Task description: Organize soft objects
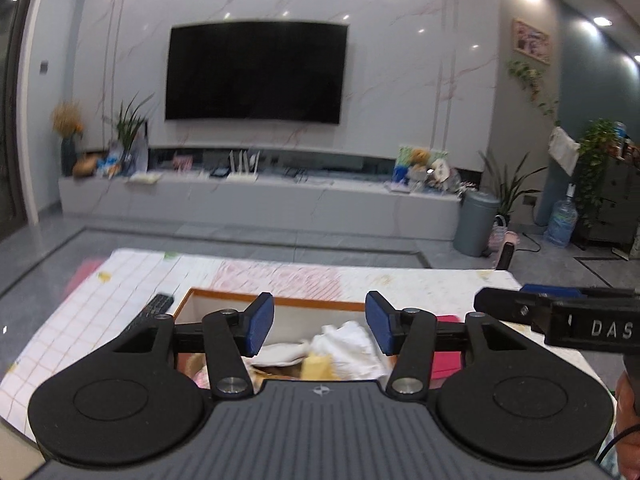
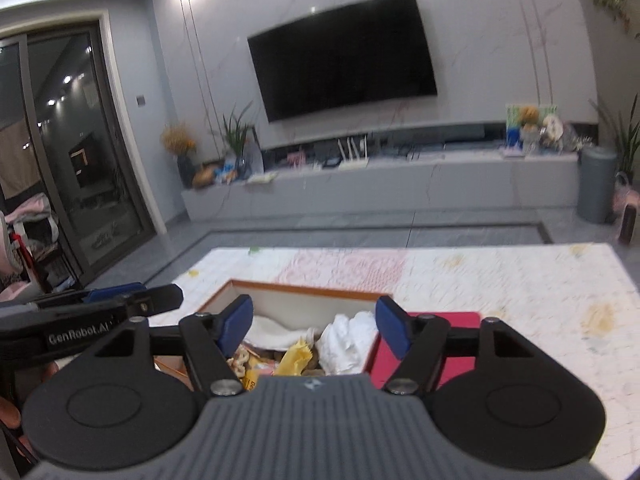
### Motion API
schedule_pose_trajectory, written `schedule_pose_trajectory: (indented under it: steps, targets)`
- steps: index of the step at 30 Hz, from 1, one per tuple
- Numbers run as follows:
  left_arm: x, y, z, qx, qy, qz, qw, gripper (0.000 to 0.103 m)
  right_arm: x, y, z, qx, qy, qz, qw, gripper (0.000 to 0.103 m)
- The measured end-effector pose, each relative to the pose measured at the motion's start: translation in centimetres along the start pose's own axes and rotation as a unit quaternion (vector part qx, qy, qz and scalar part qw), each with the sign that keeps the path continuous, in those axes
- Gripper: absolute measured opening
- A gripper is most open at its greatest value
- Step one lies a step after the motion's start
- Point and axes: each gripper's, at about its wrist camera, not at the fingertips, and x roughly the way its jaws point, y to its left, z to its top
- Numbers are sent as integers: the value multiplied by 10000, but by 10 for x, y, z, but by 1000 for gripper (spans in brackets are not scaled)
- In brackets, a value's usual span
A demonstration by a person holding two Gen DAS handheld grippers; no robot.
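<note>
An open box with an orange rim (image 1: 312,302) (image 2: 312,290) stands on the table. It holds a crumpled white cloth (image 1: 348,344) (image 2: 348,340), a cream cloth (image 1: 280,352) (image 2: 276,332), a yellow wrapper (image 1: 316,366) (image 2: 294,358) and snacks. My left gripper (image 1: 320,320) hovers above the box, open, with nothing between its blue pads. My right gripper (image 2: 315,322) hovers beside it over the same box, also open and empty. Each view shows the other gripper's fingers (image 1: 504,298) (image 2: 160,298) side-on at its edge.
A red flat lid or pad (image 1: 446,354) (image 2: 424,344) lies right of the box. A black remote (image 1: 156,306) lies to its left. The table carries a patterned cloth (image 1: 280,272) (image 2: 500,280). Beyond it are floor, a TV bench and a grey bin (image 1: 476,224) (image 2: 596,184).
</note>
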Motion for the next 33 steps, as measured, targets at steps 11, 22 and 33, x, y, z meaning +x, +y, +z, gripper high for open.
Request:
schedule_pose_trajectory:
  steps: [11,22,33]
  targets:
    - [-42,-46,-26,246,-547,-129,9981,73,-83,-17,-27,12,-264,-394,9989,75]
    - [-66,-48,-56,87,-373,84,9992,93,-125,-8,-62,-281,-162,-813,9962,87]
    - [-57,-34,-91,-12,162,283,9995,95,-118,6,-93,-498,275,-1032,9930,92]
